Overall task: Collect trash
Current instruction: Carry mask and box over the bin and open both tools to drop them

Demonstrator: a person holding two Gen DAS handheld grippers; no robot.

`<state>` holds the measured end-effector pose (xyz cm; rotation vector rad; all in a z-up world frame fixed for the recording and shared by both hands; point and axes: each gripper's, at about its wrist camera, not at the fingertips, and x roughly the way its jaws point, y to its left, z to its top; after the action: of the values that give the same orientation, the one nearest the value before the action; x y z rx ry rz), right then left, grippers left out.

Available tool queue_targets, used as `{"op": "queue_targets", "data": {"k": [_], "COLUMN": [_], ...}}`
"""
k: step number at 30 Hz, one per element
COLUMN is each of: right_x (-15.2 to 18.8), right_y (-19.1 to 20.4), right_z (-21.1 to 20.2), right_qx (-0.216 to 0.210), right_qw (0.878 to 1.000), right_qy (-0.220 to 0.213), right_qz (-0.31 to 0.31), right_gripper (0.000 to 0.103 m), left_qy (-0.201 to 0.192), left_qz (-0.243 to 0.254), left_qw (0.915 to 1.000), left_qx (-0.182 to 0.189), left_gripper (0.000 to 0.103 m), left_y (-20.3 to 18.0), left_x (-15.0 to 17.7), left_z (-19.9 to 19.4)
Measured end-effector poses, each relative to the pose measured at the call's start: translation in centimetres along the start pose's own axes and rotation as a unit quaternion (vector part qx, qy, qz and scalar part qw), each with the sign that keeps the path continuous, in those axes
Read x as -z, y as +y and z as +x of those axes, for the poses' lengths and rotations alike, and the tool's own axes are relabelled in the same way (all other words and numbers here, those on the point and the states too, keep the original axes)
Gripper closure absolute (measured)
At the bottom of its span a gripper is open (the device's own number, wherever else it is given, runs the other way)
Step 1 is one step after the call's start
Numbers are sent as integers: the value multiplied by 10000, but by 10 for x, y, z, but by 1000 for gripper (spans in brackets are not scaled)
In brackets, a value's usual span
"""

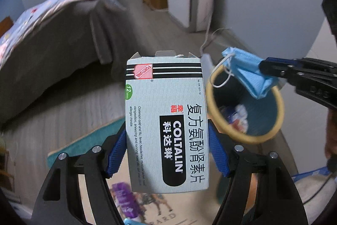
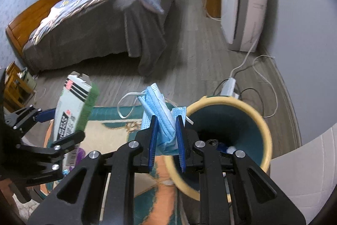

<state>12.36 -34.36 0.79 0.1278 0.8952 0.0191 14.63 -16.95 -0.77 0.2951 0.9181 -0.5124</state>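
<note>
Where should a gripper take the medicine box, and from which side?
Across its two long narrow edges, near the closed bottom end, coming from below along its length. The medicine box is a flat carton whose top flaps stand open, so that end would likely crush. The left gripper already holds it this way, blue pads on both edges; the broad printed face stays free.

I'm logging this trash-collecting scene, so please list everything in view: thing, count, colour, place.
medicine box: one, white with black stripes, held up left of the bin
face mask: one, blue, crumpled, held at the bin's rim
trash bin: one, yellow rim, teal inside, on the floor, some litter inside
rug: one, teal and cream, under the grippers
bed: one, grey skirt, blue quilt, behind
air purifier: one, white, by the wall
power strip: one, white, behind the bin
left hand-held gripper: black, blue pads, gripping the box
right hand-held gripper: black, gripping the mask
</note>
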Motion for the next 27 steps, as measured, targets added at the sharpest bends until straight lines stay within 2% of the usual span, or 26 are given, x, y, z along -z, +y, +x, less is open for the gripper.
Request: {"op": "queue_targets", "data": {"k": [8,19,20,21,23,25,27], "right_x": [0,11,11,12,13,15,16], "right_y": [-63,-113,-116,-118,-124,-126,-128], "right_z": [-19,-12,-10,-8,-6,-5,-6], "right_qx": [396,722,763,793,834,871,892], "right_qw": [9981,9939,9933,9927,9915,9910,9908], "right_qy": [-170,-70,-60,-46,-13,-12,-18], "right_qz": [431,834,869,908,994,1021,1019], "right_gripper": [86,85,83,81,66,59,52], "left_qy": [-11,135,129,143,214,239,168], "left_qz": [374,867,914,961,1006,1002,987], "left_qw": [9986,9919,9913,9905,9902,9903,9904], "left_qx": [381,921,941,969,948,933,949], "left_gripper": [32,31,30,22,16,15,10], "left_y": [-43,-101,-104,-108,-112,-115,-112], "left_x": [-23,-51,-54,-56,-56,-56,-54], "left_z": [10,50,56,62,69,69,65]}}
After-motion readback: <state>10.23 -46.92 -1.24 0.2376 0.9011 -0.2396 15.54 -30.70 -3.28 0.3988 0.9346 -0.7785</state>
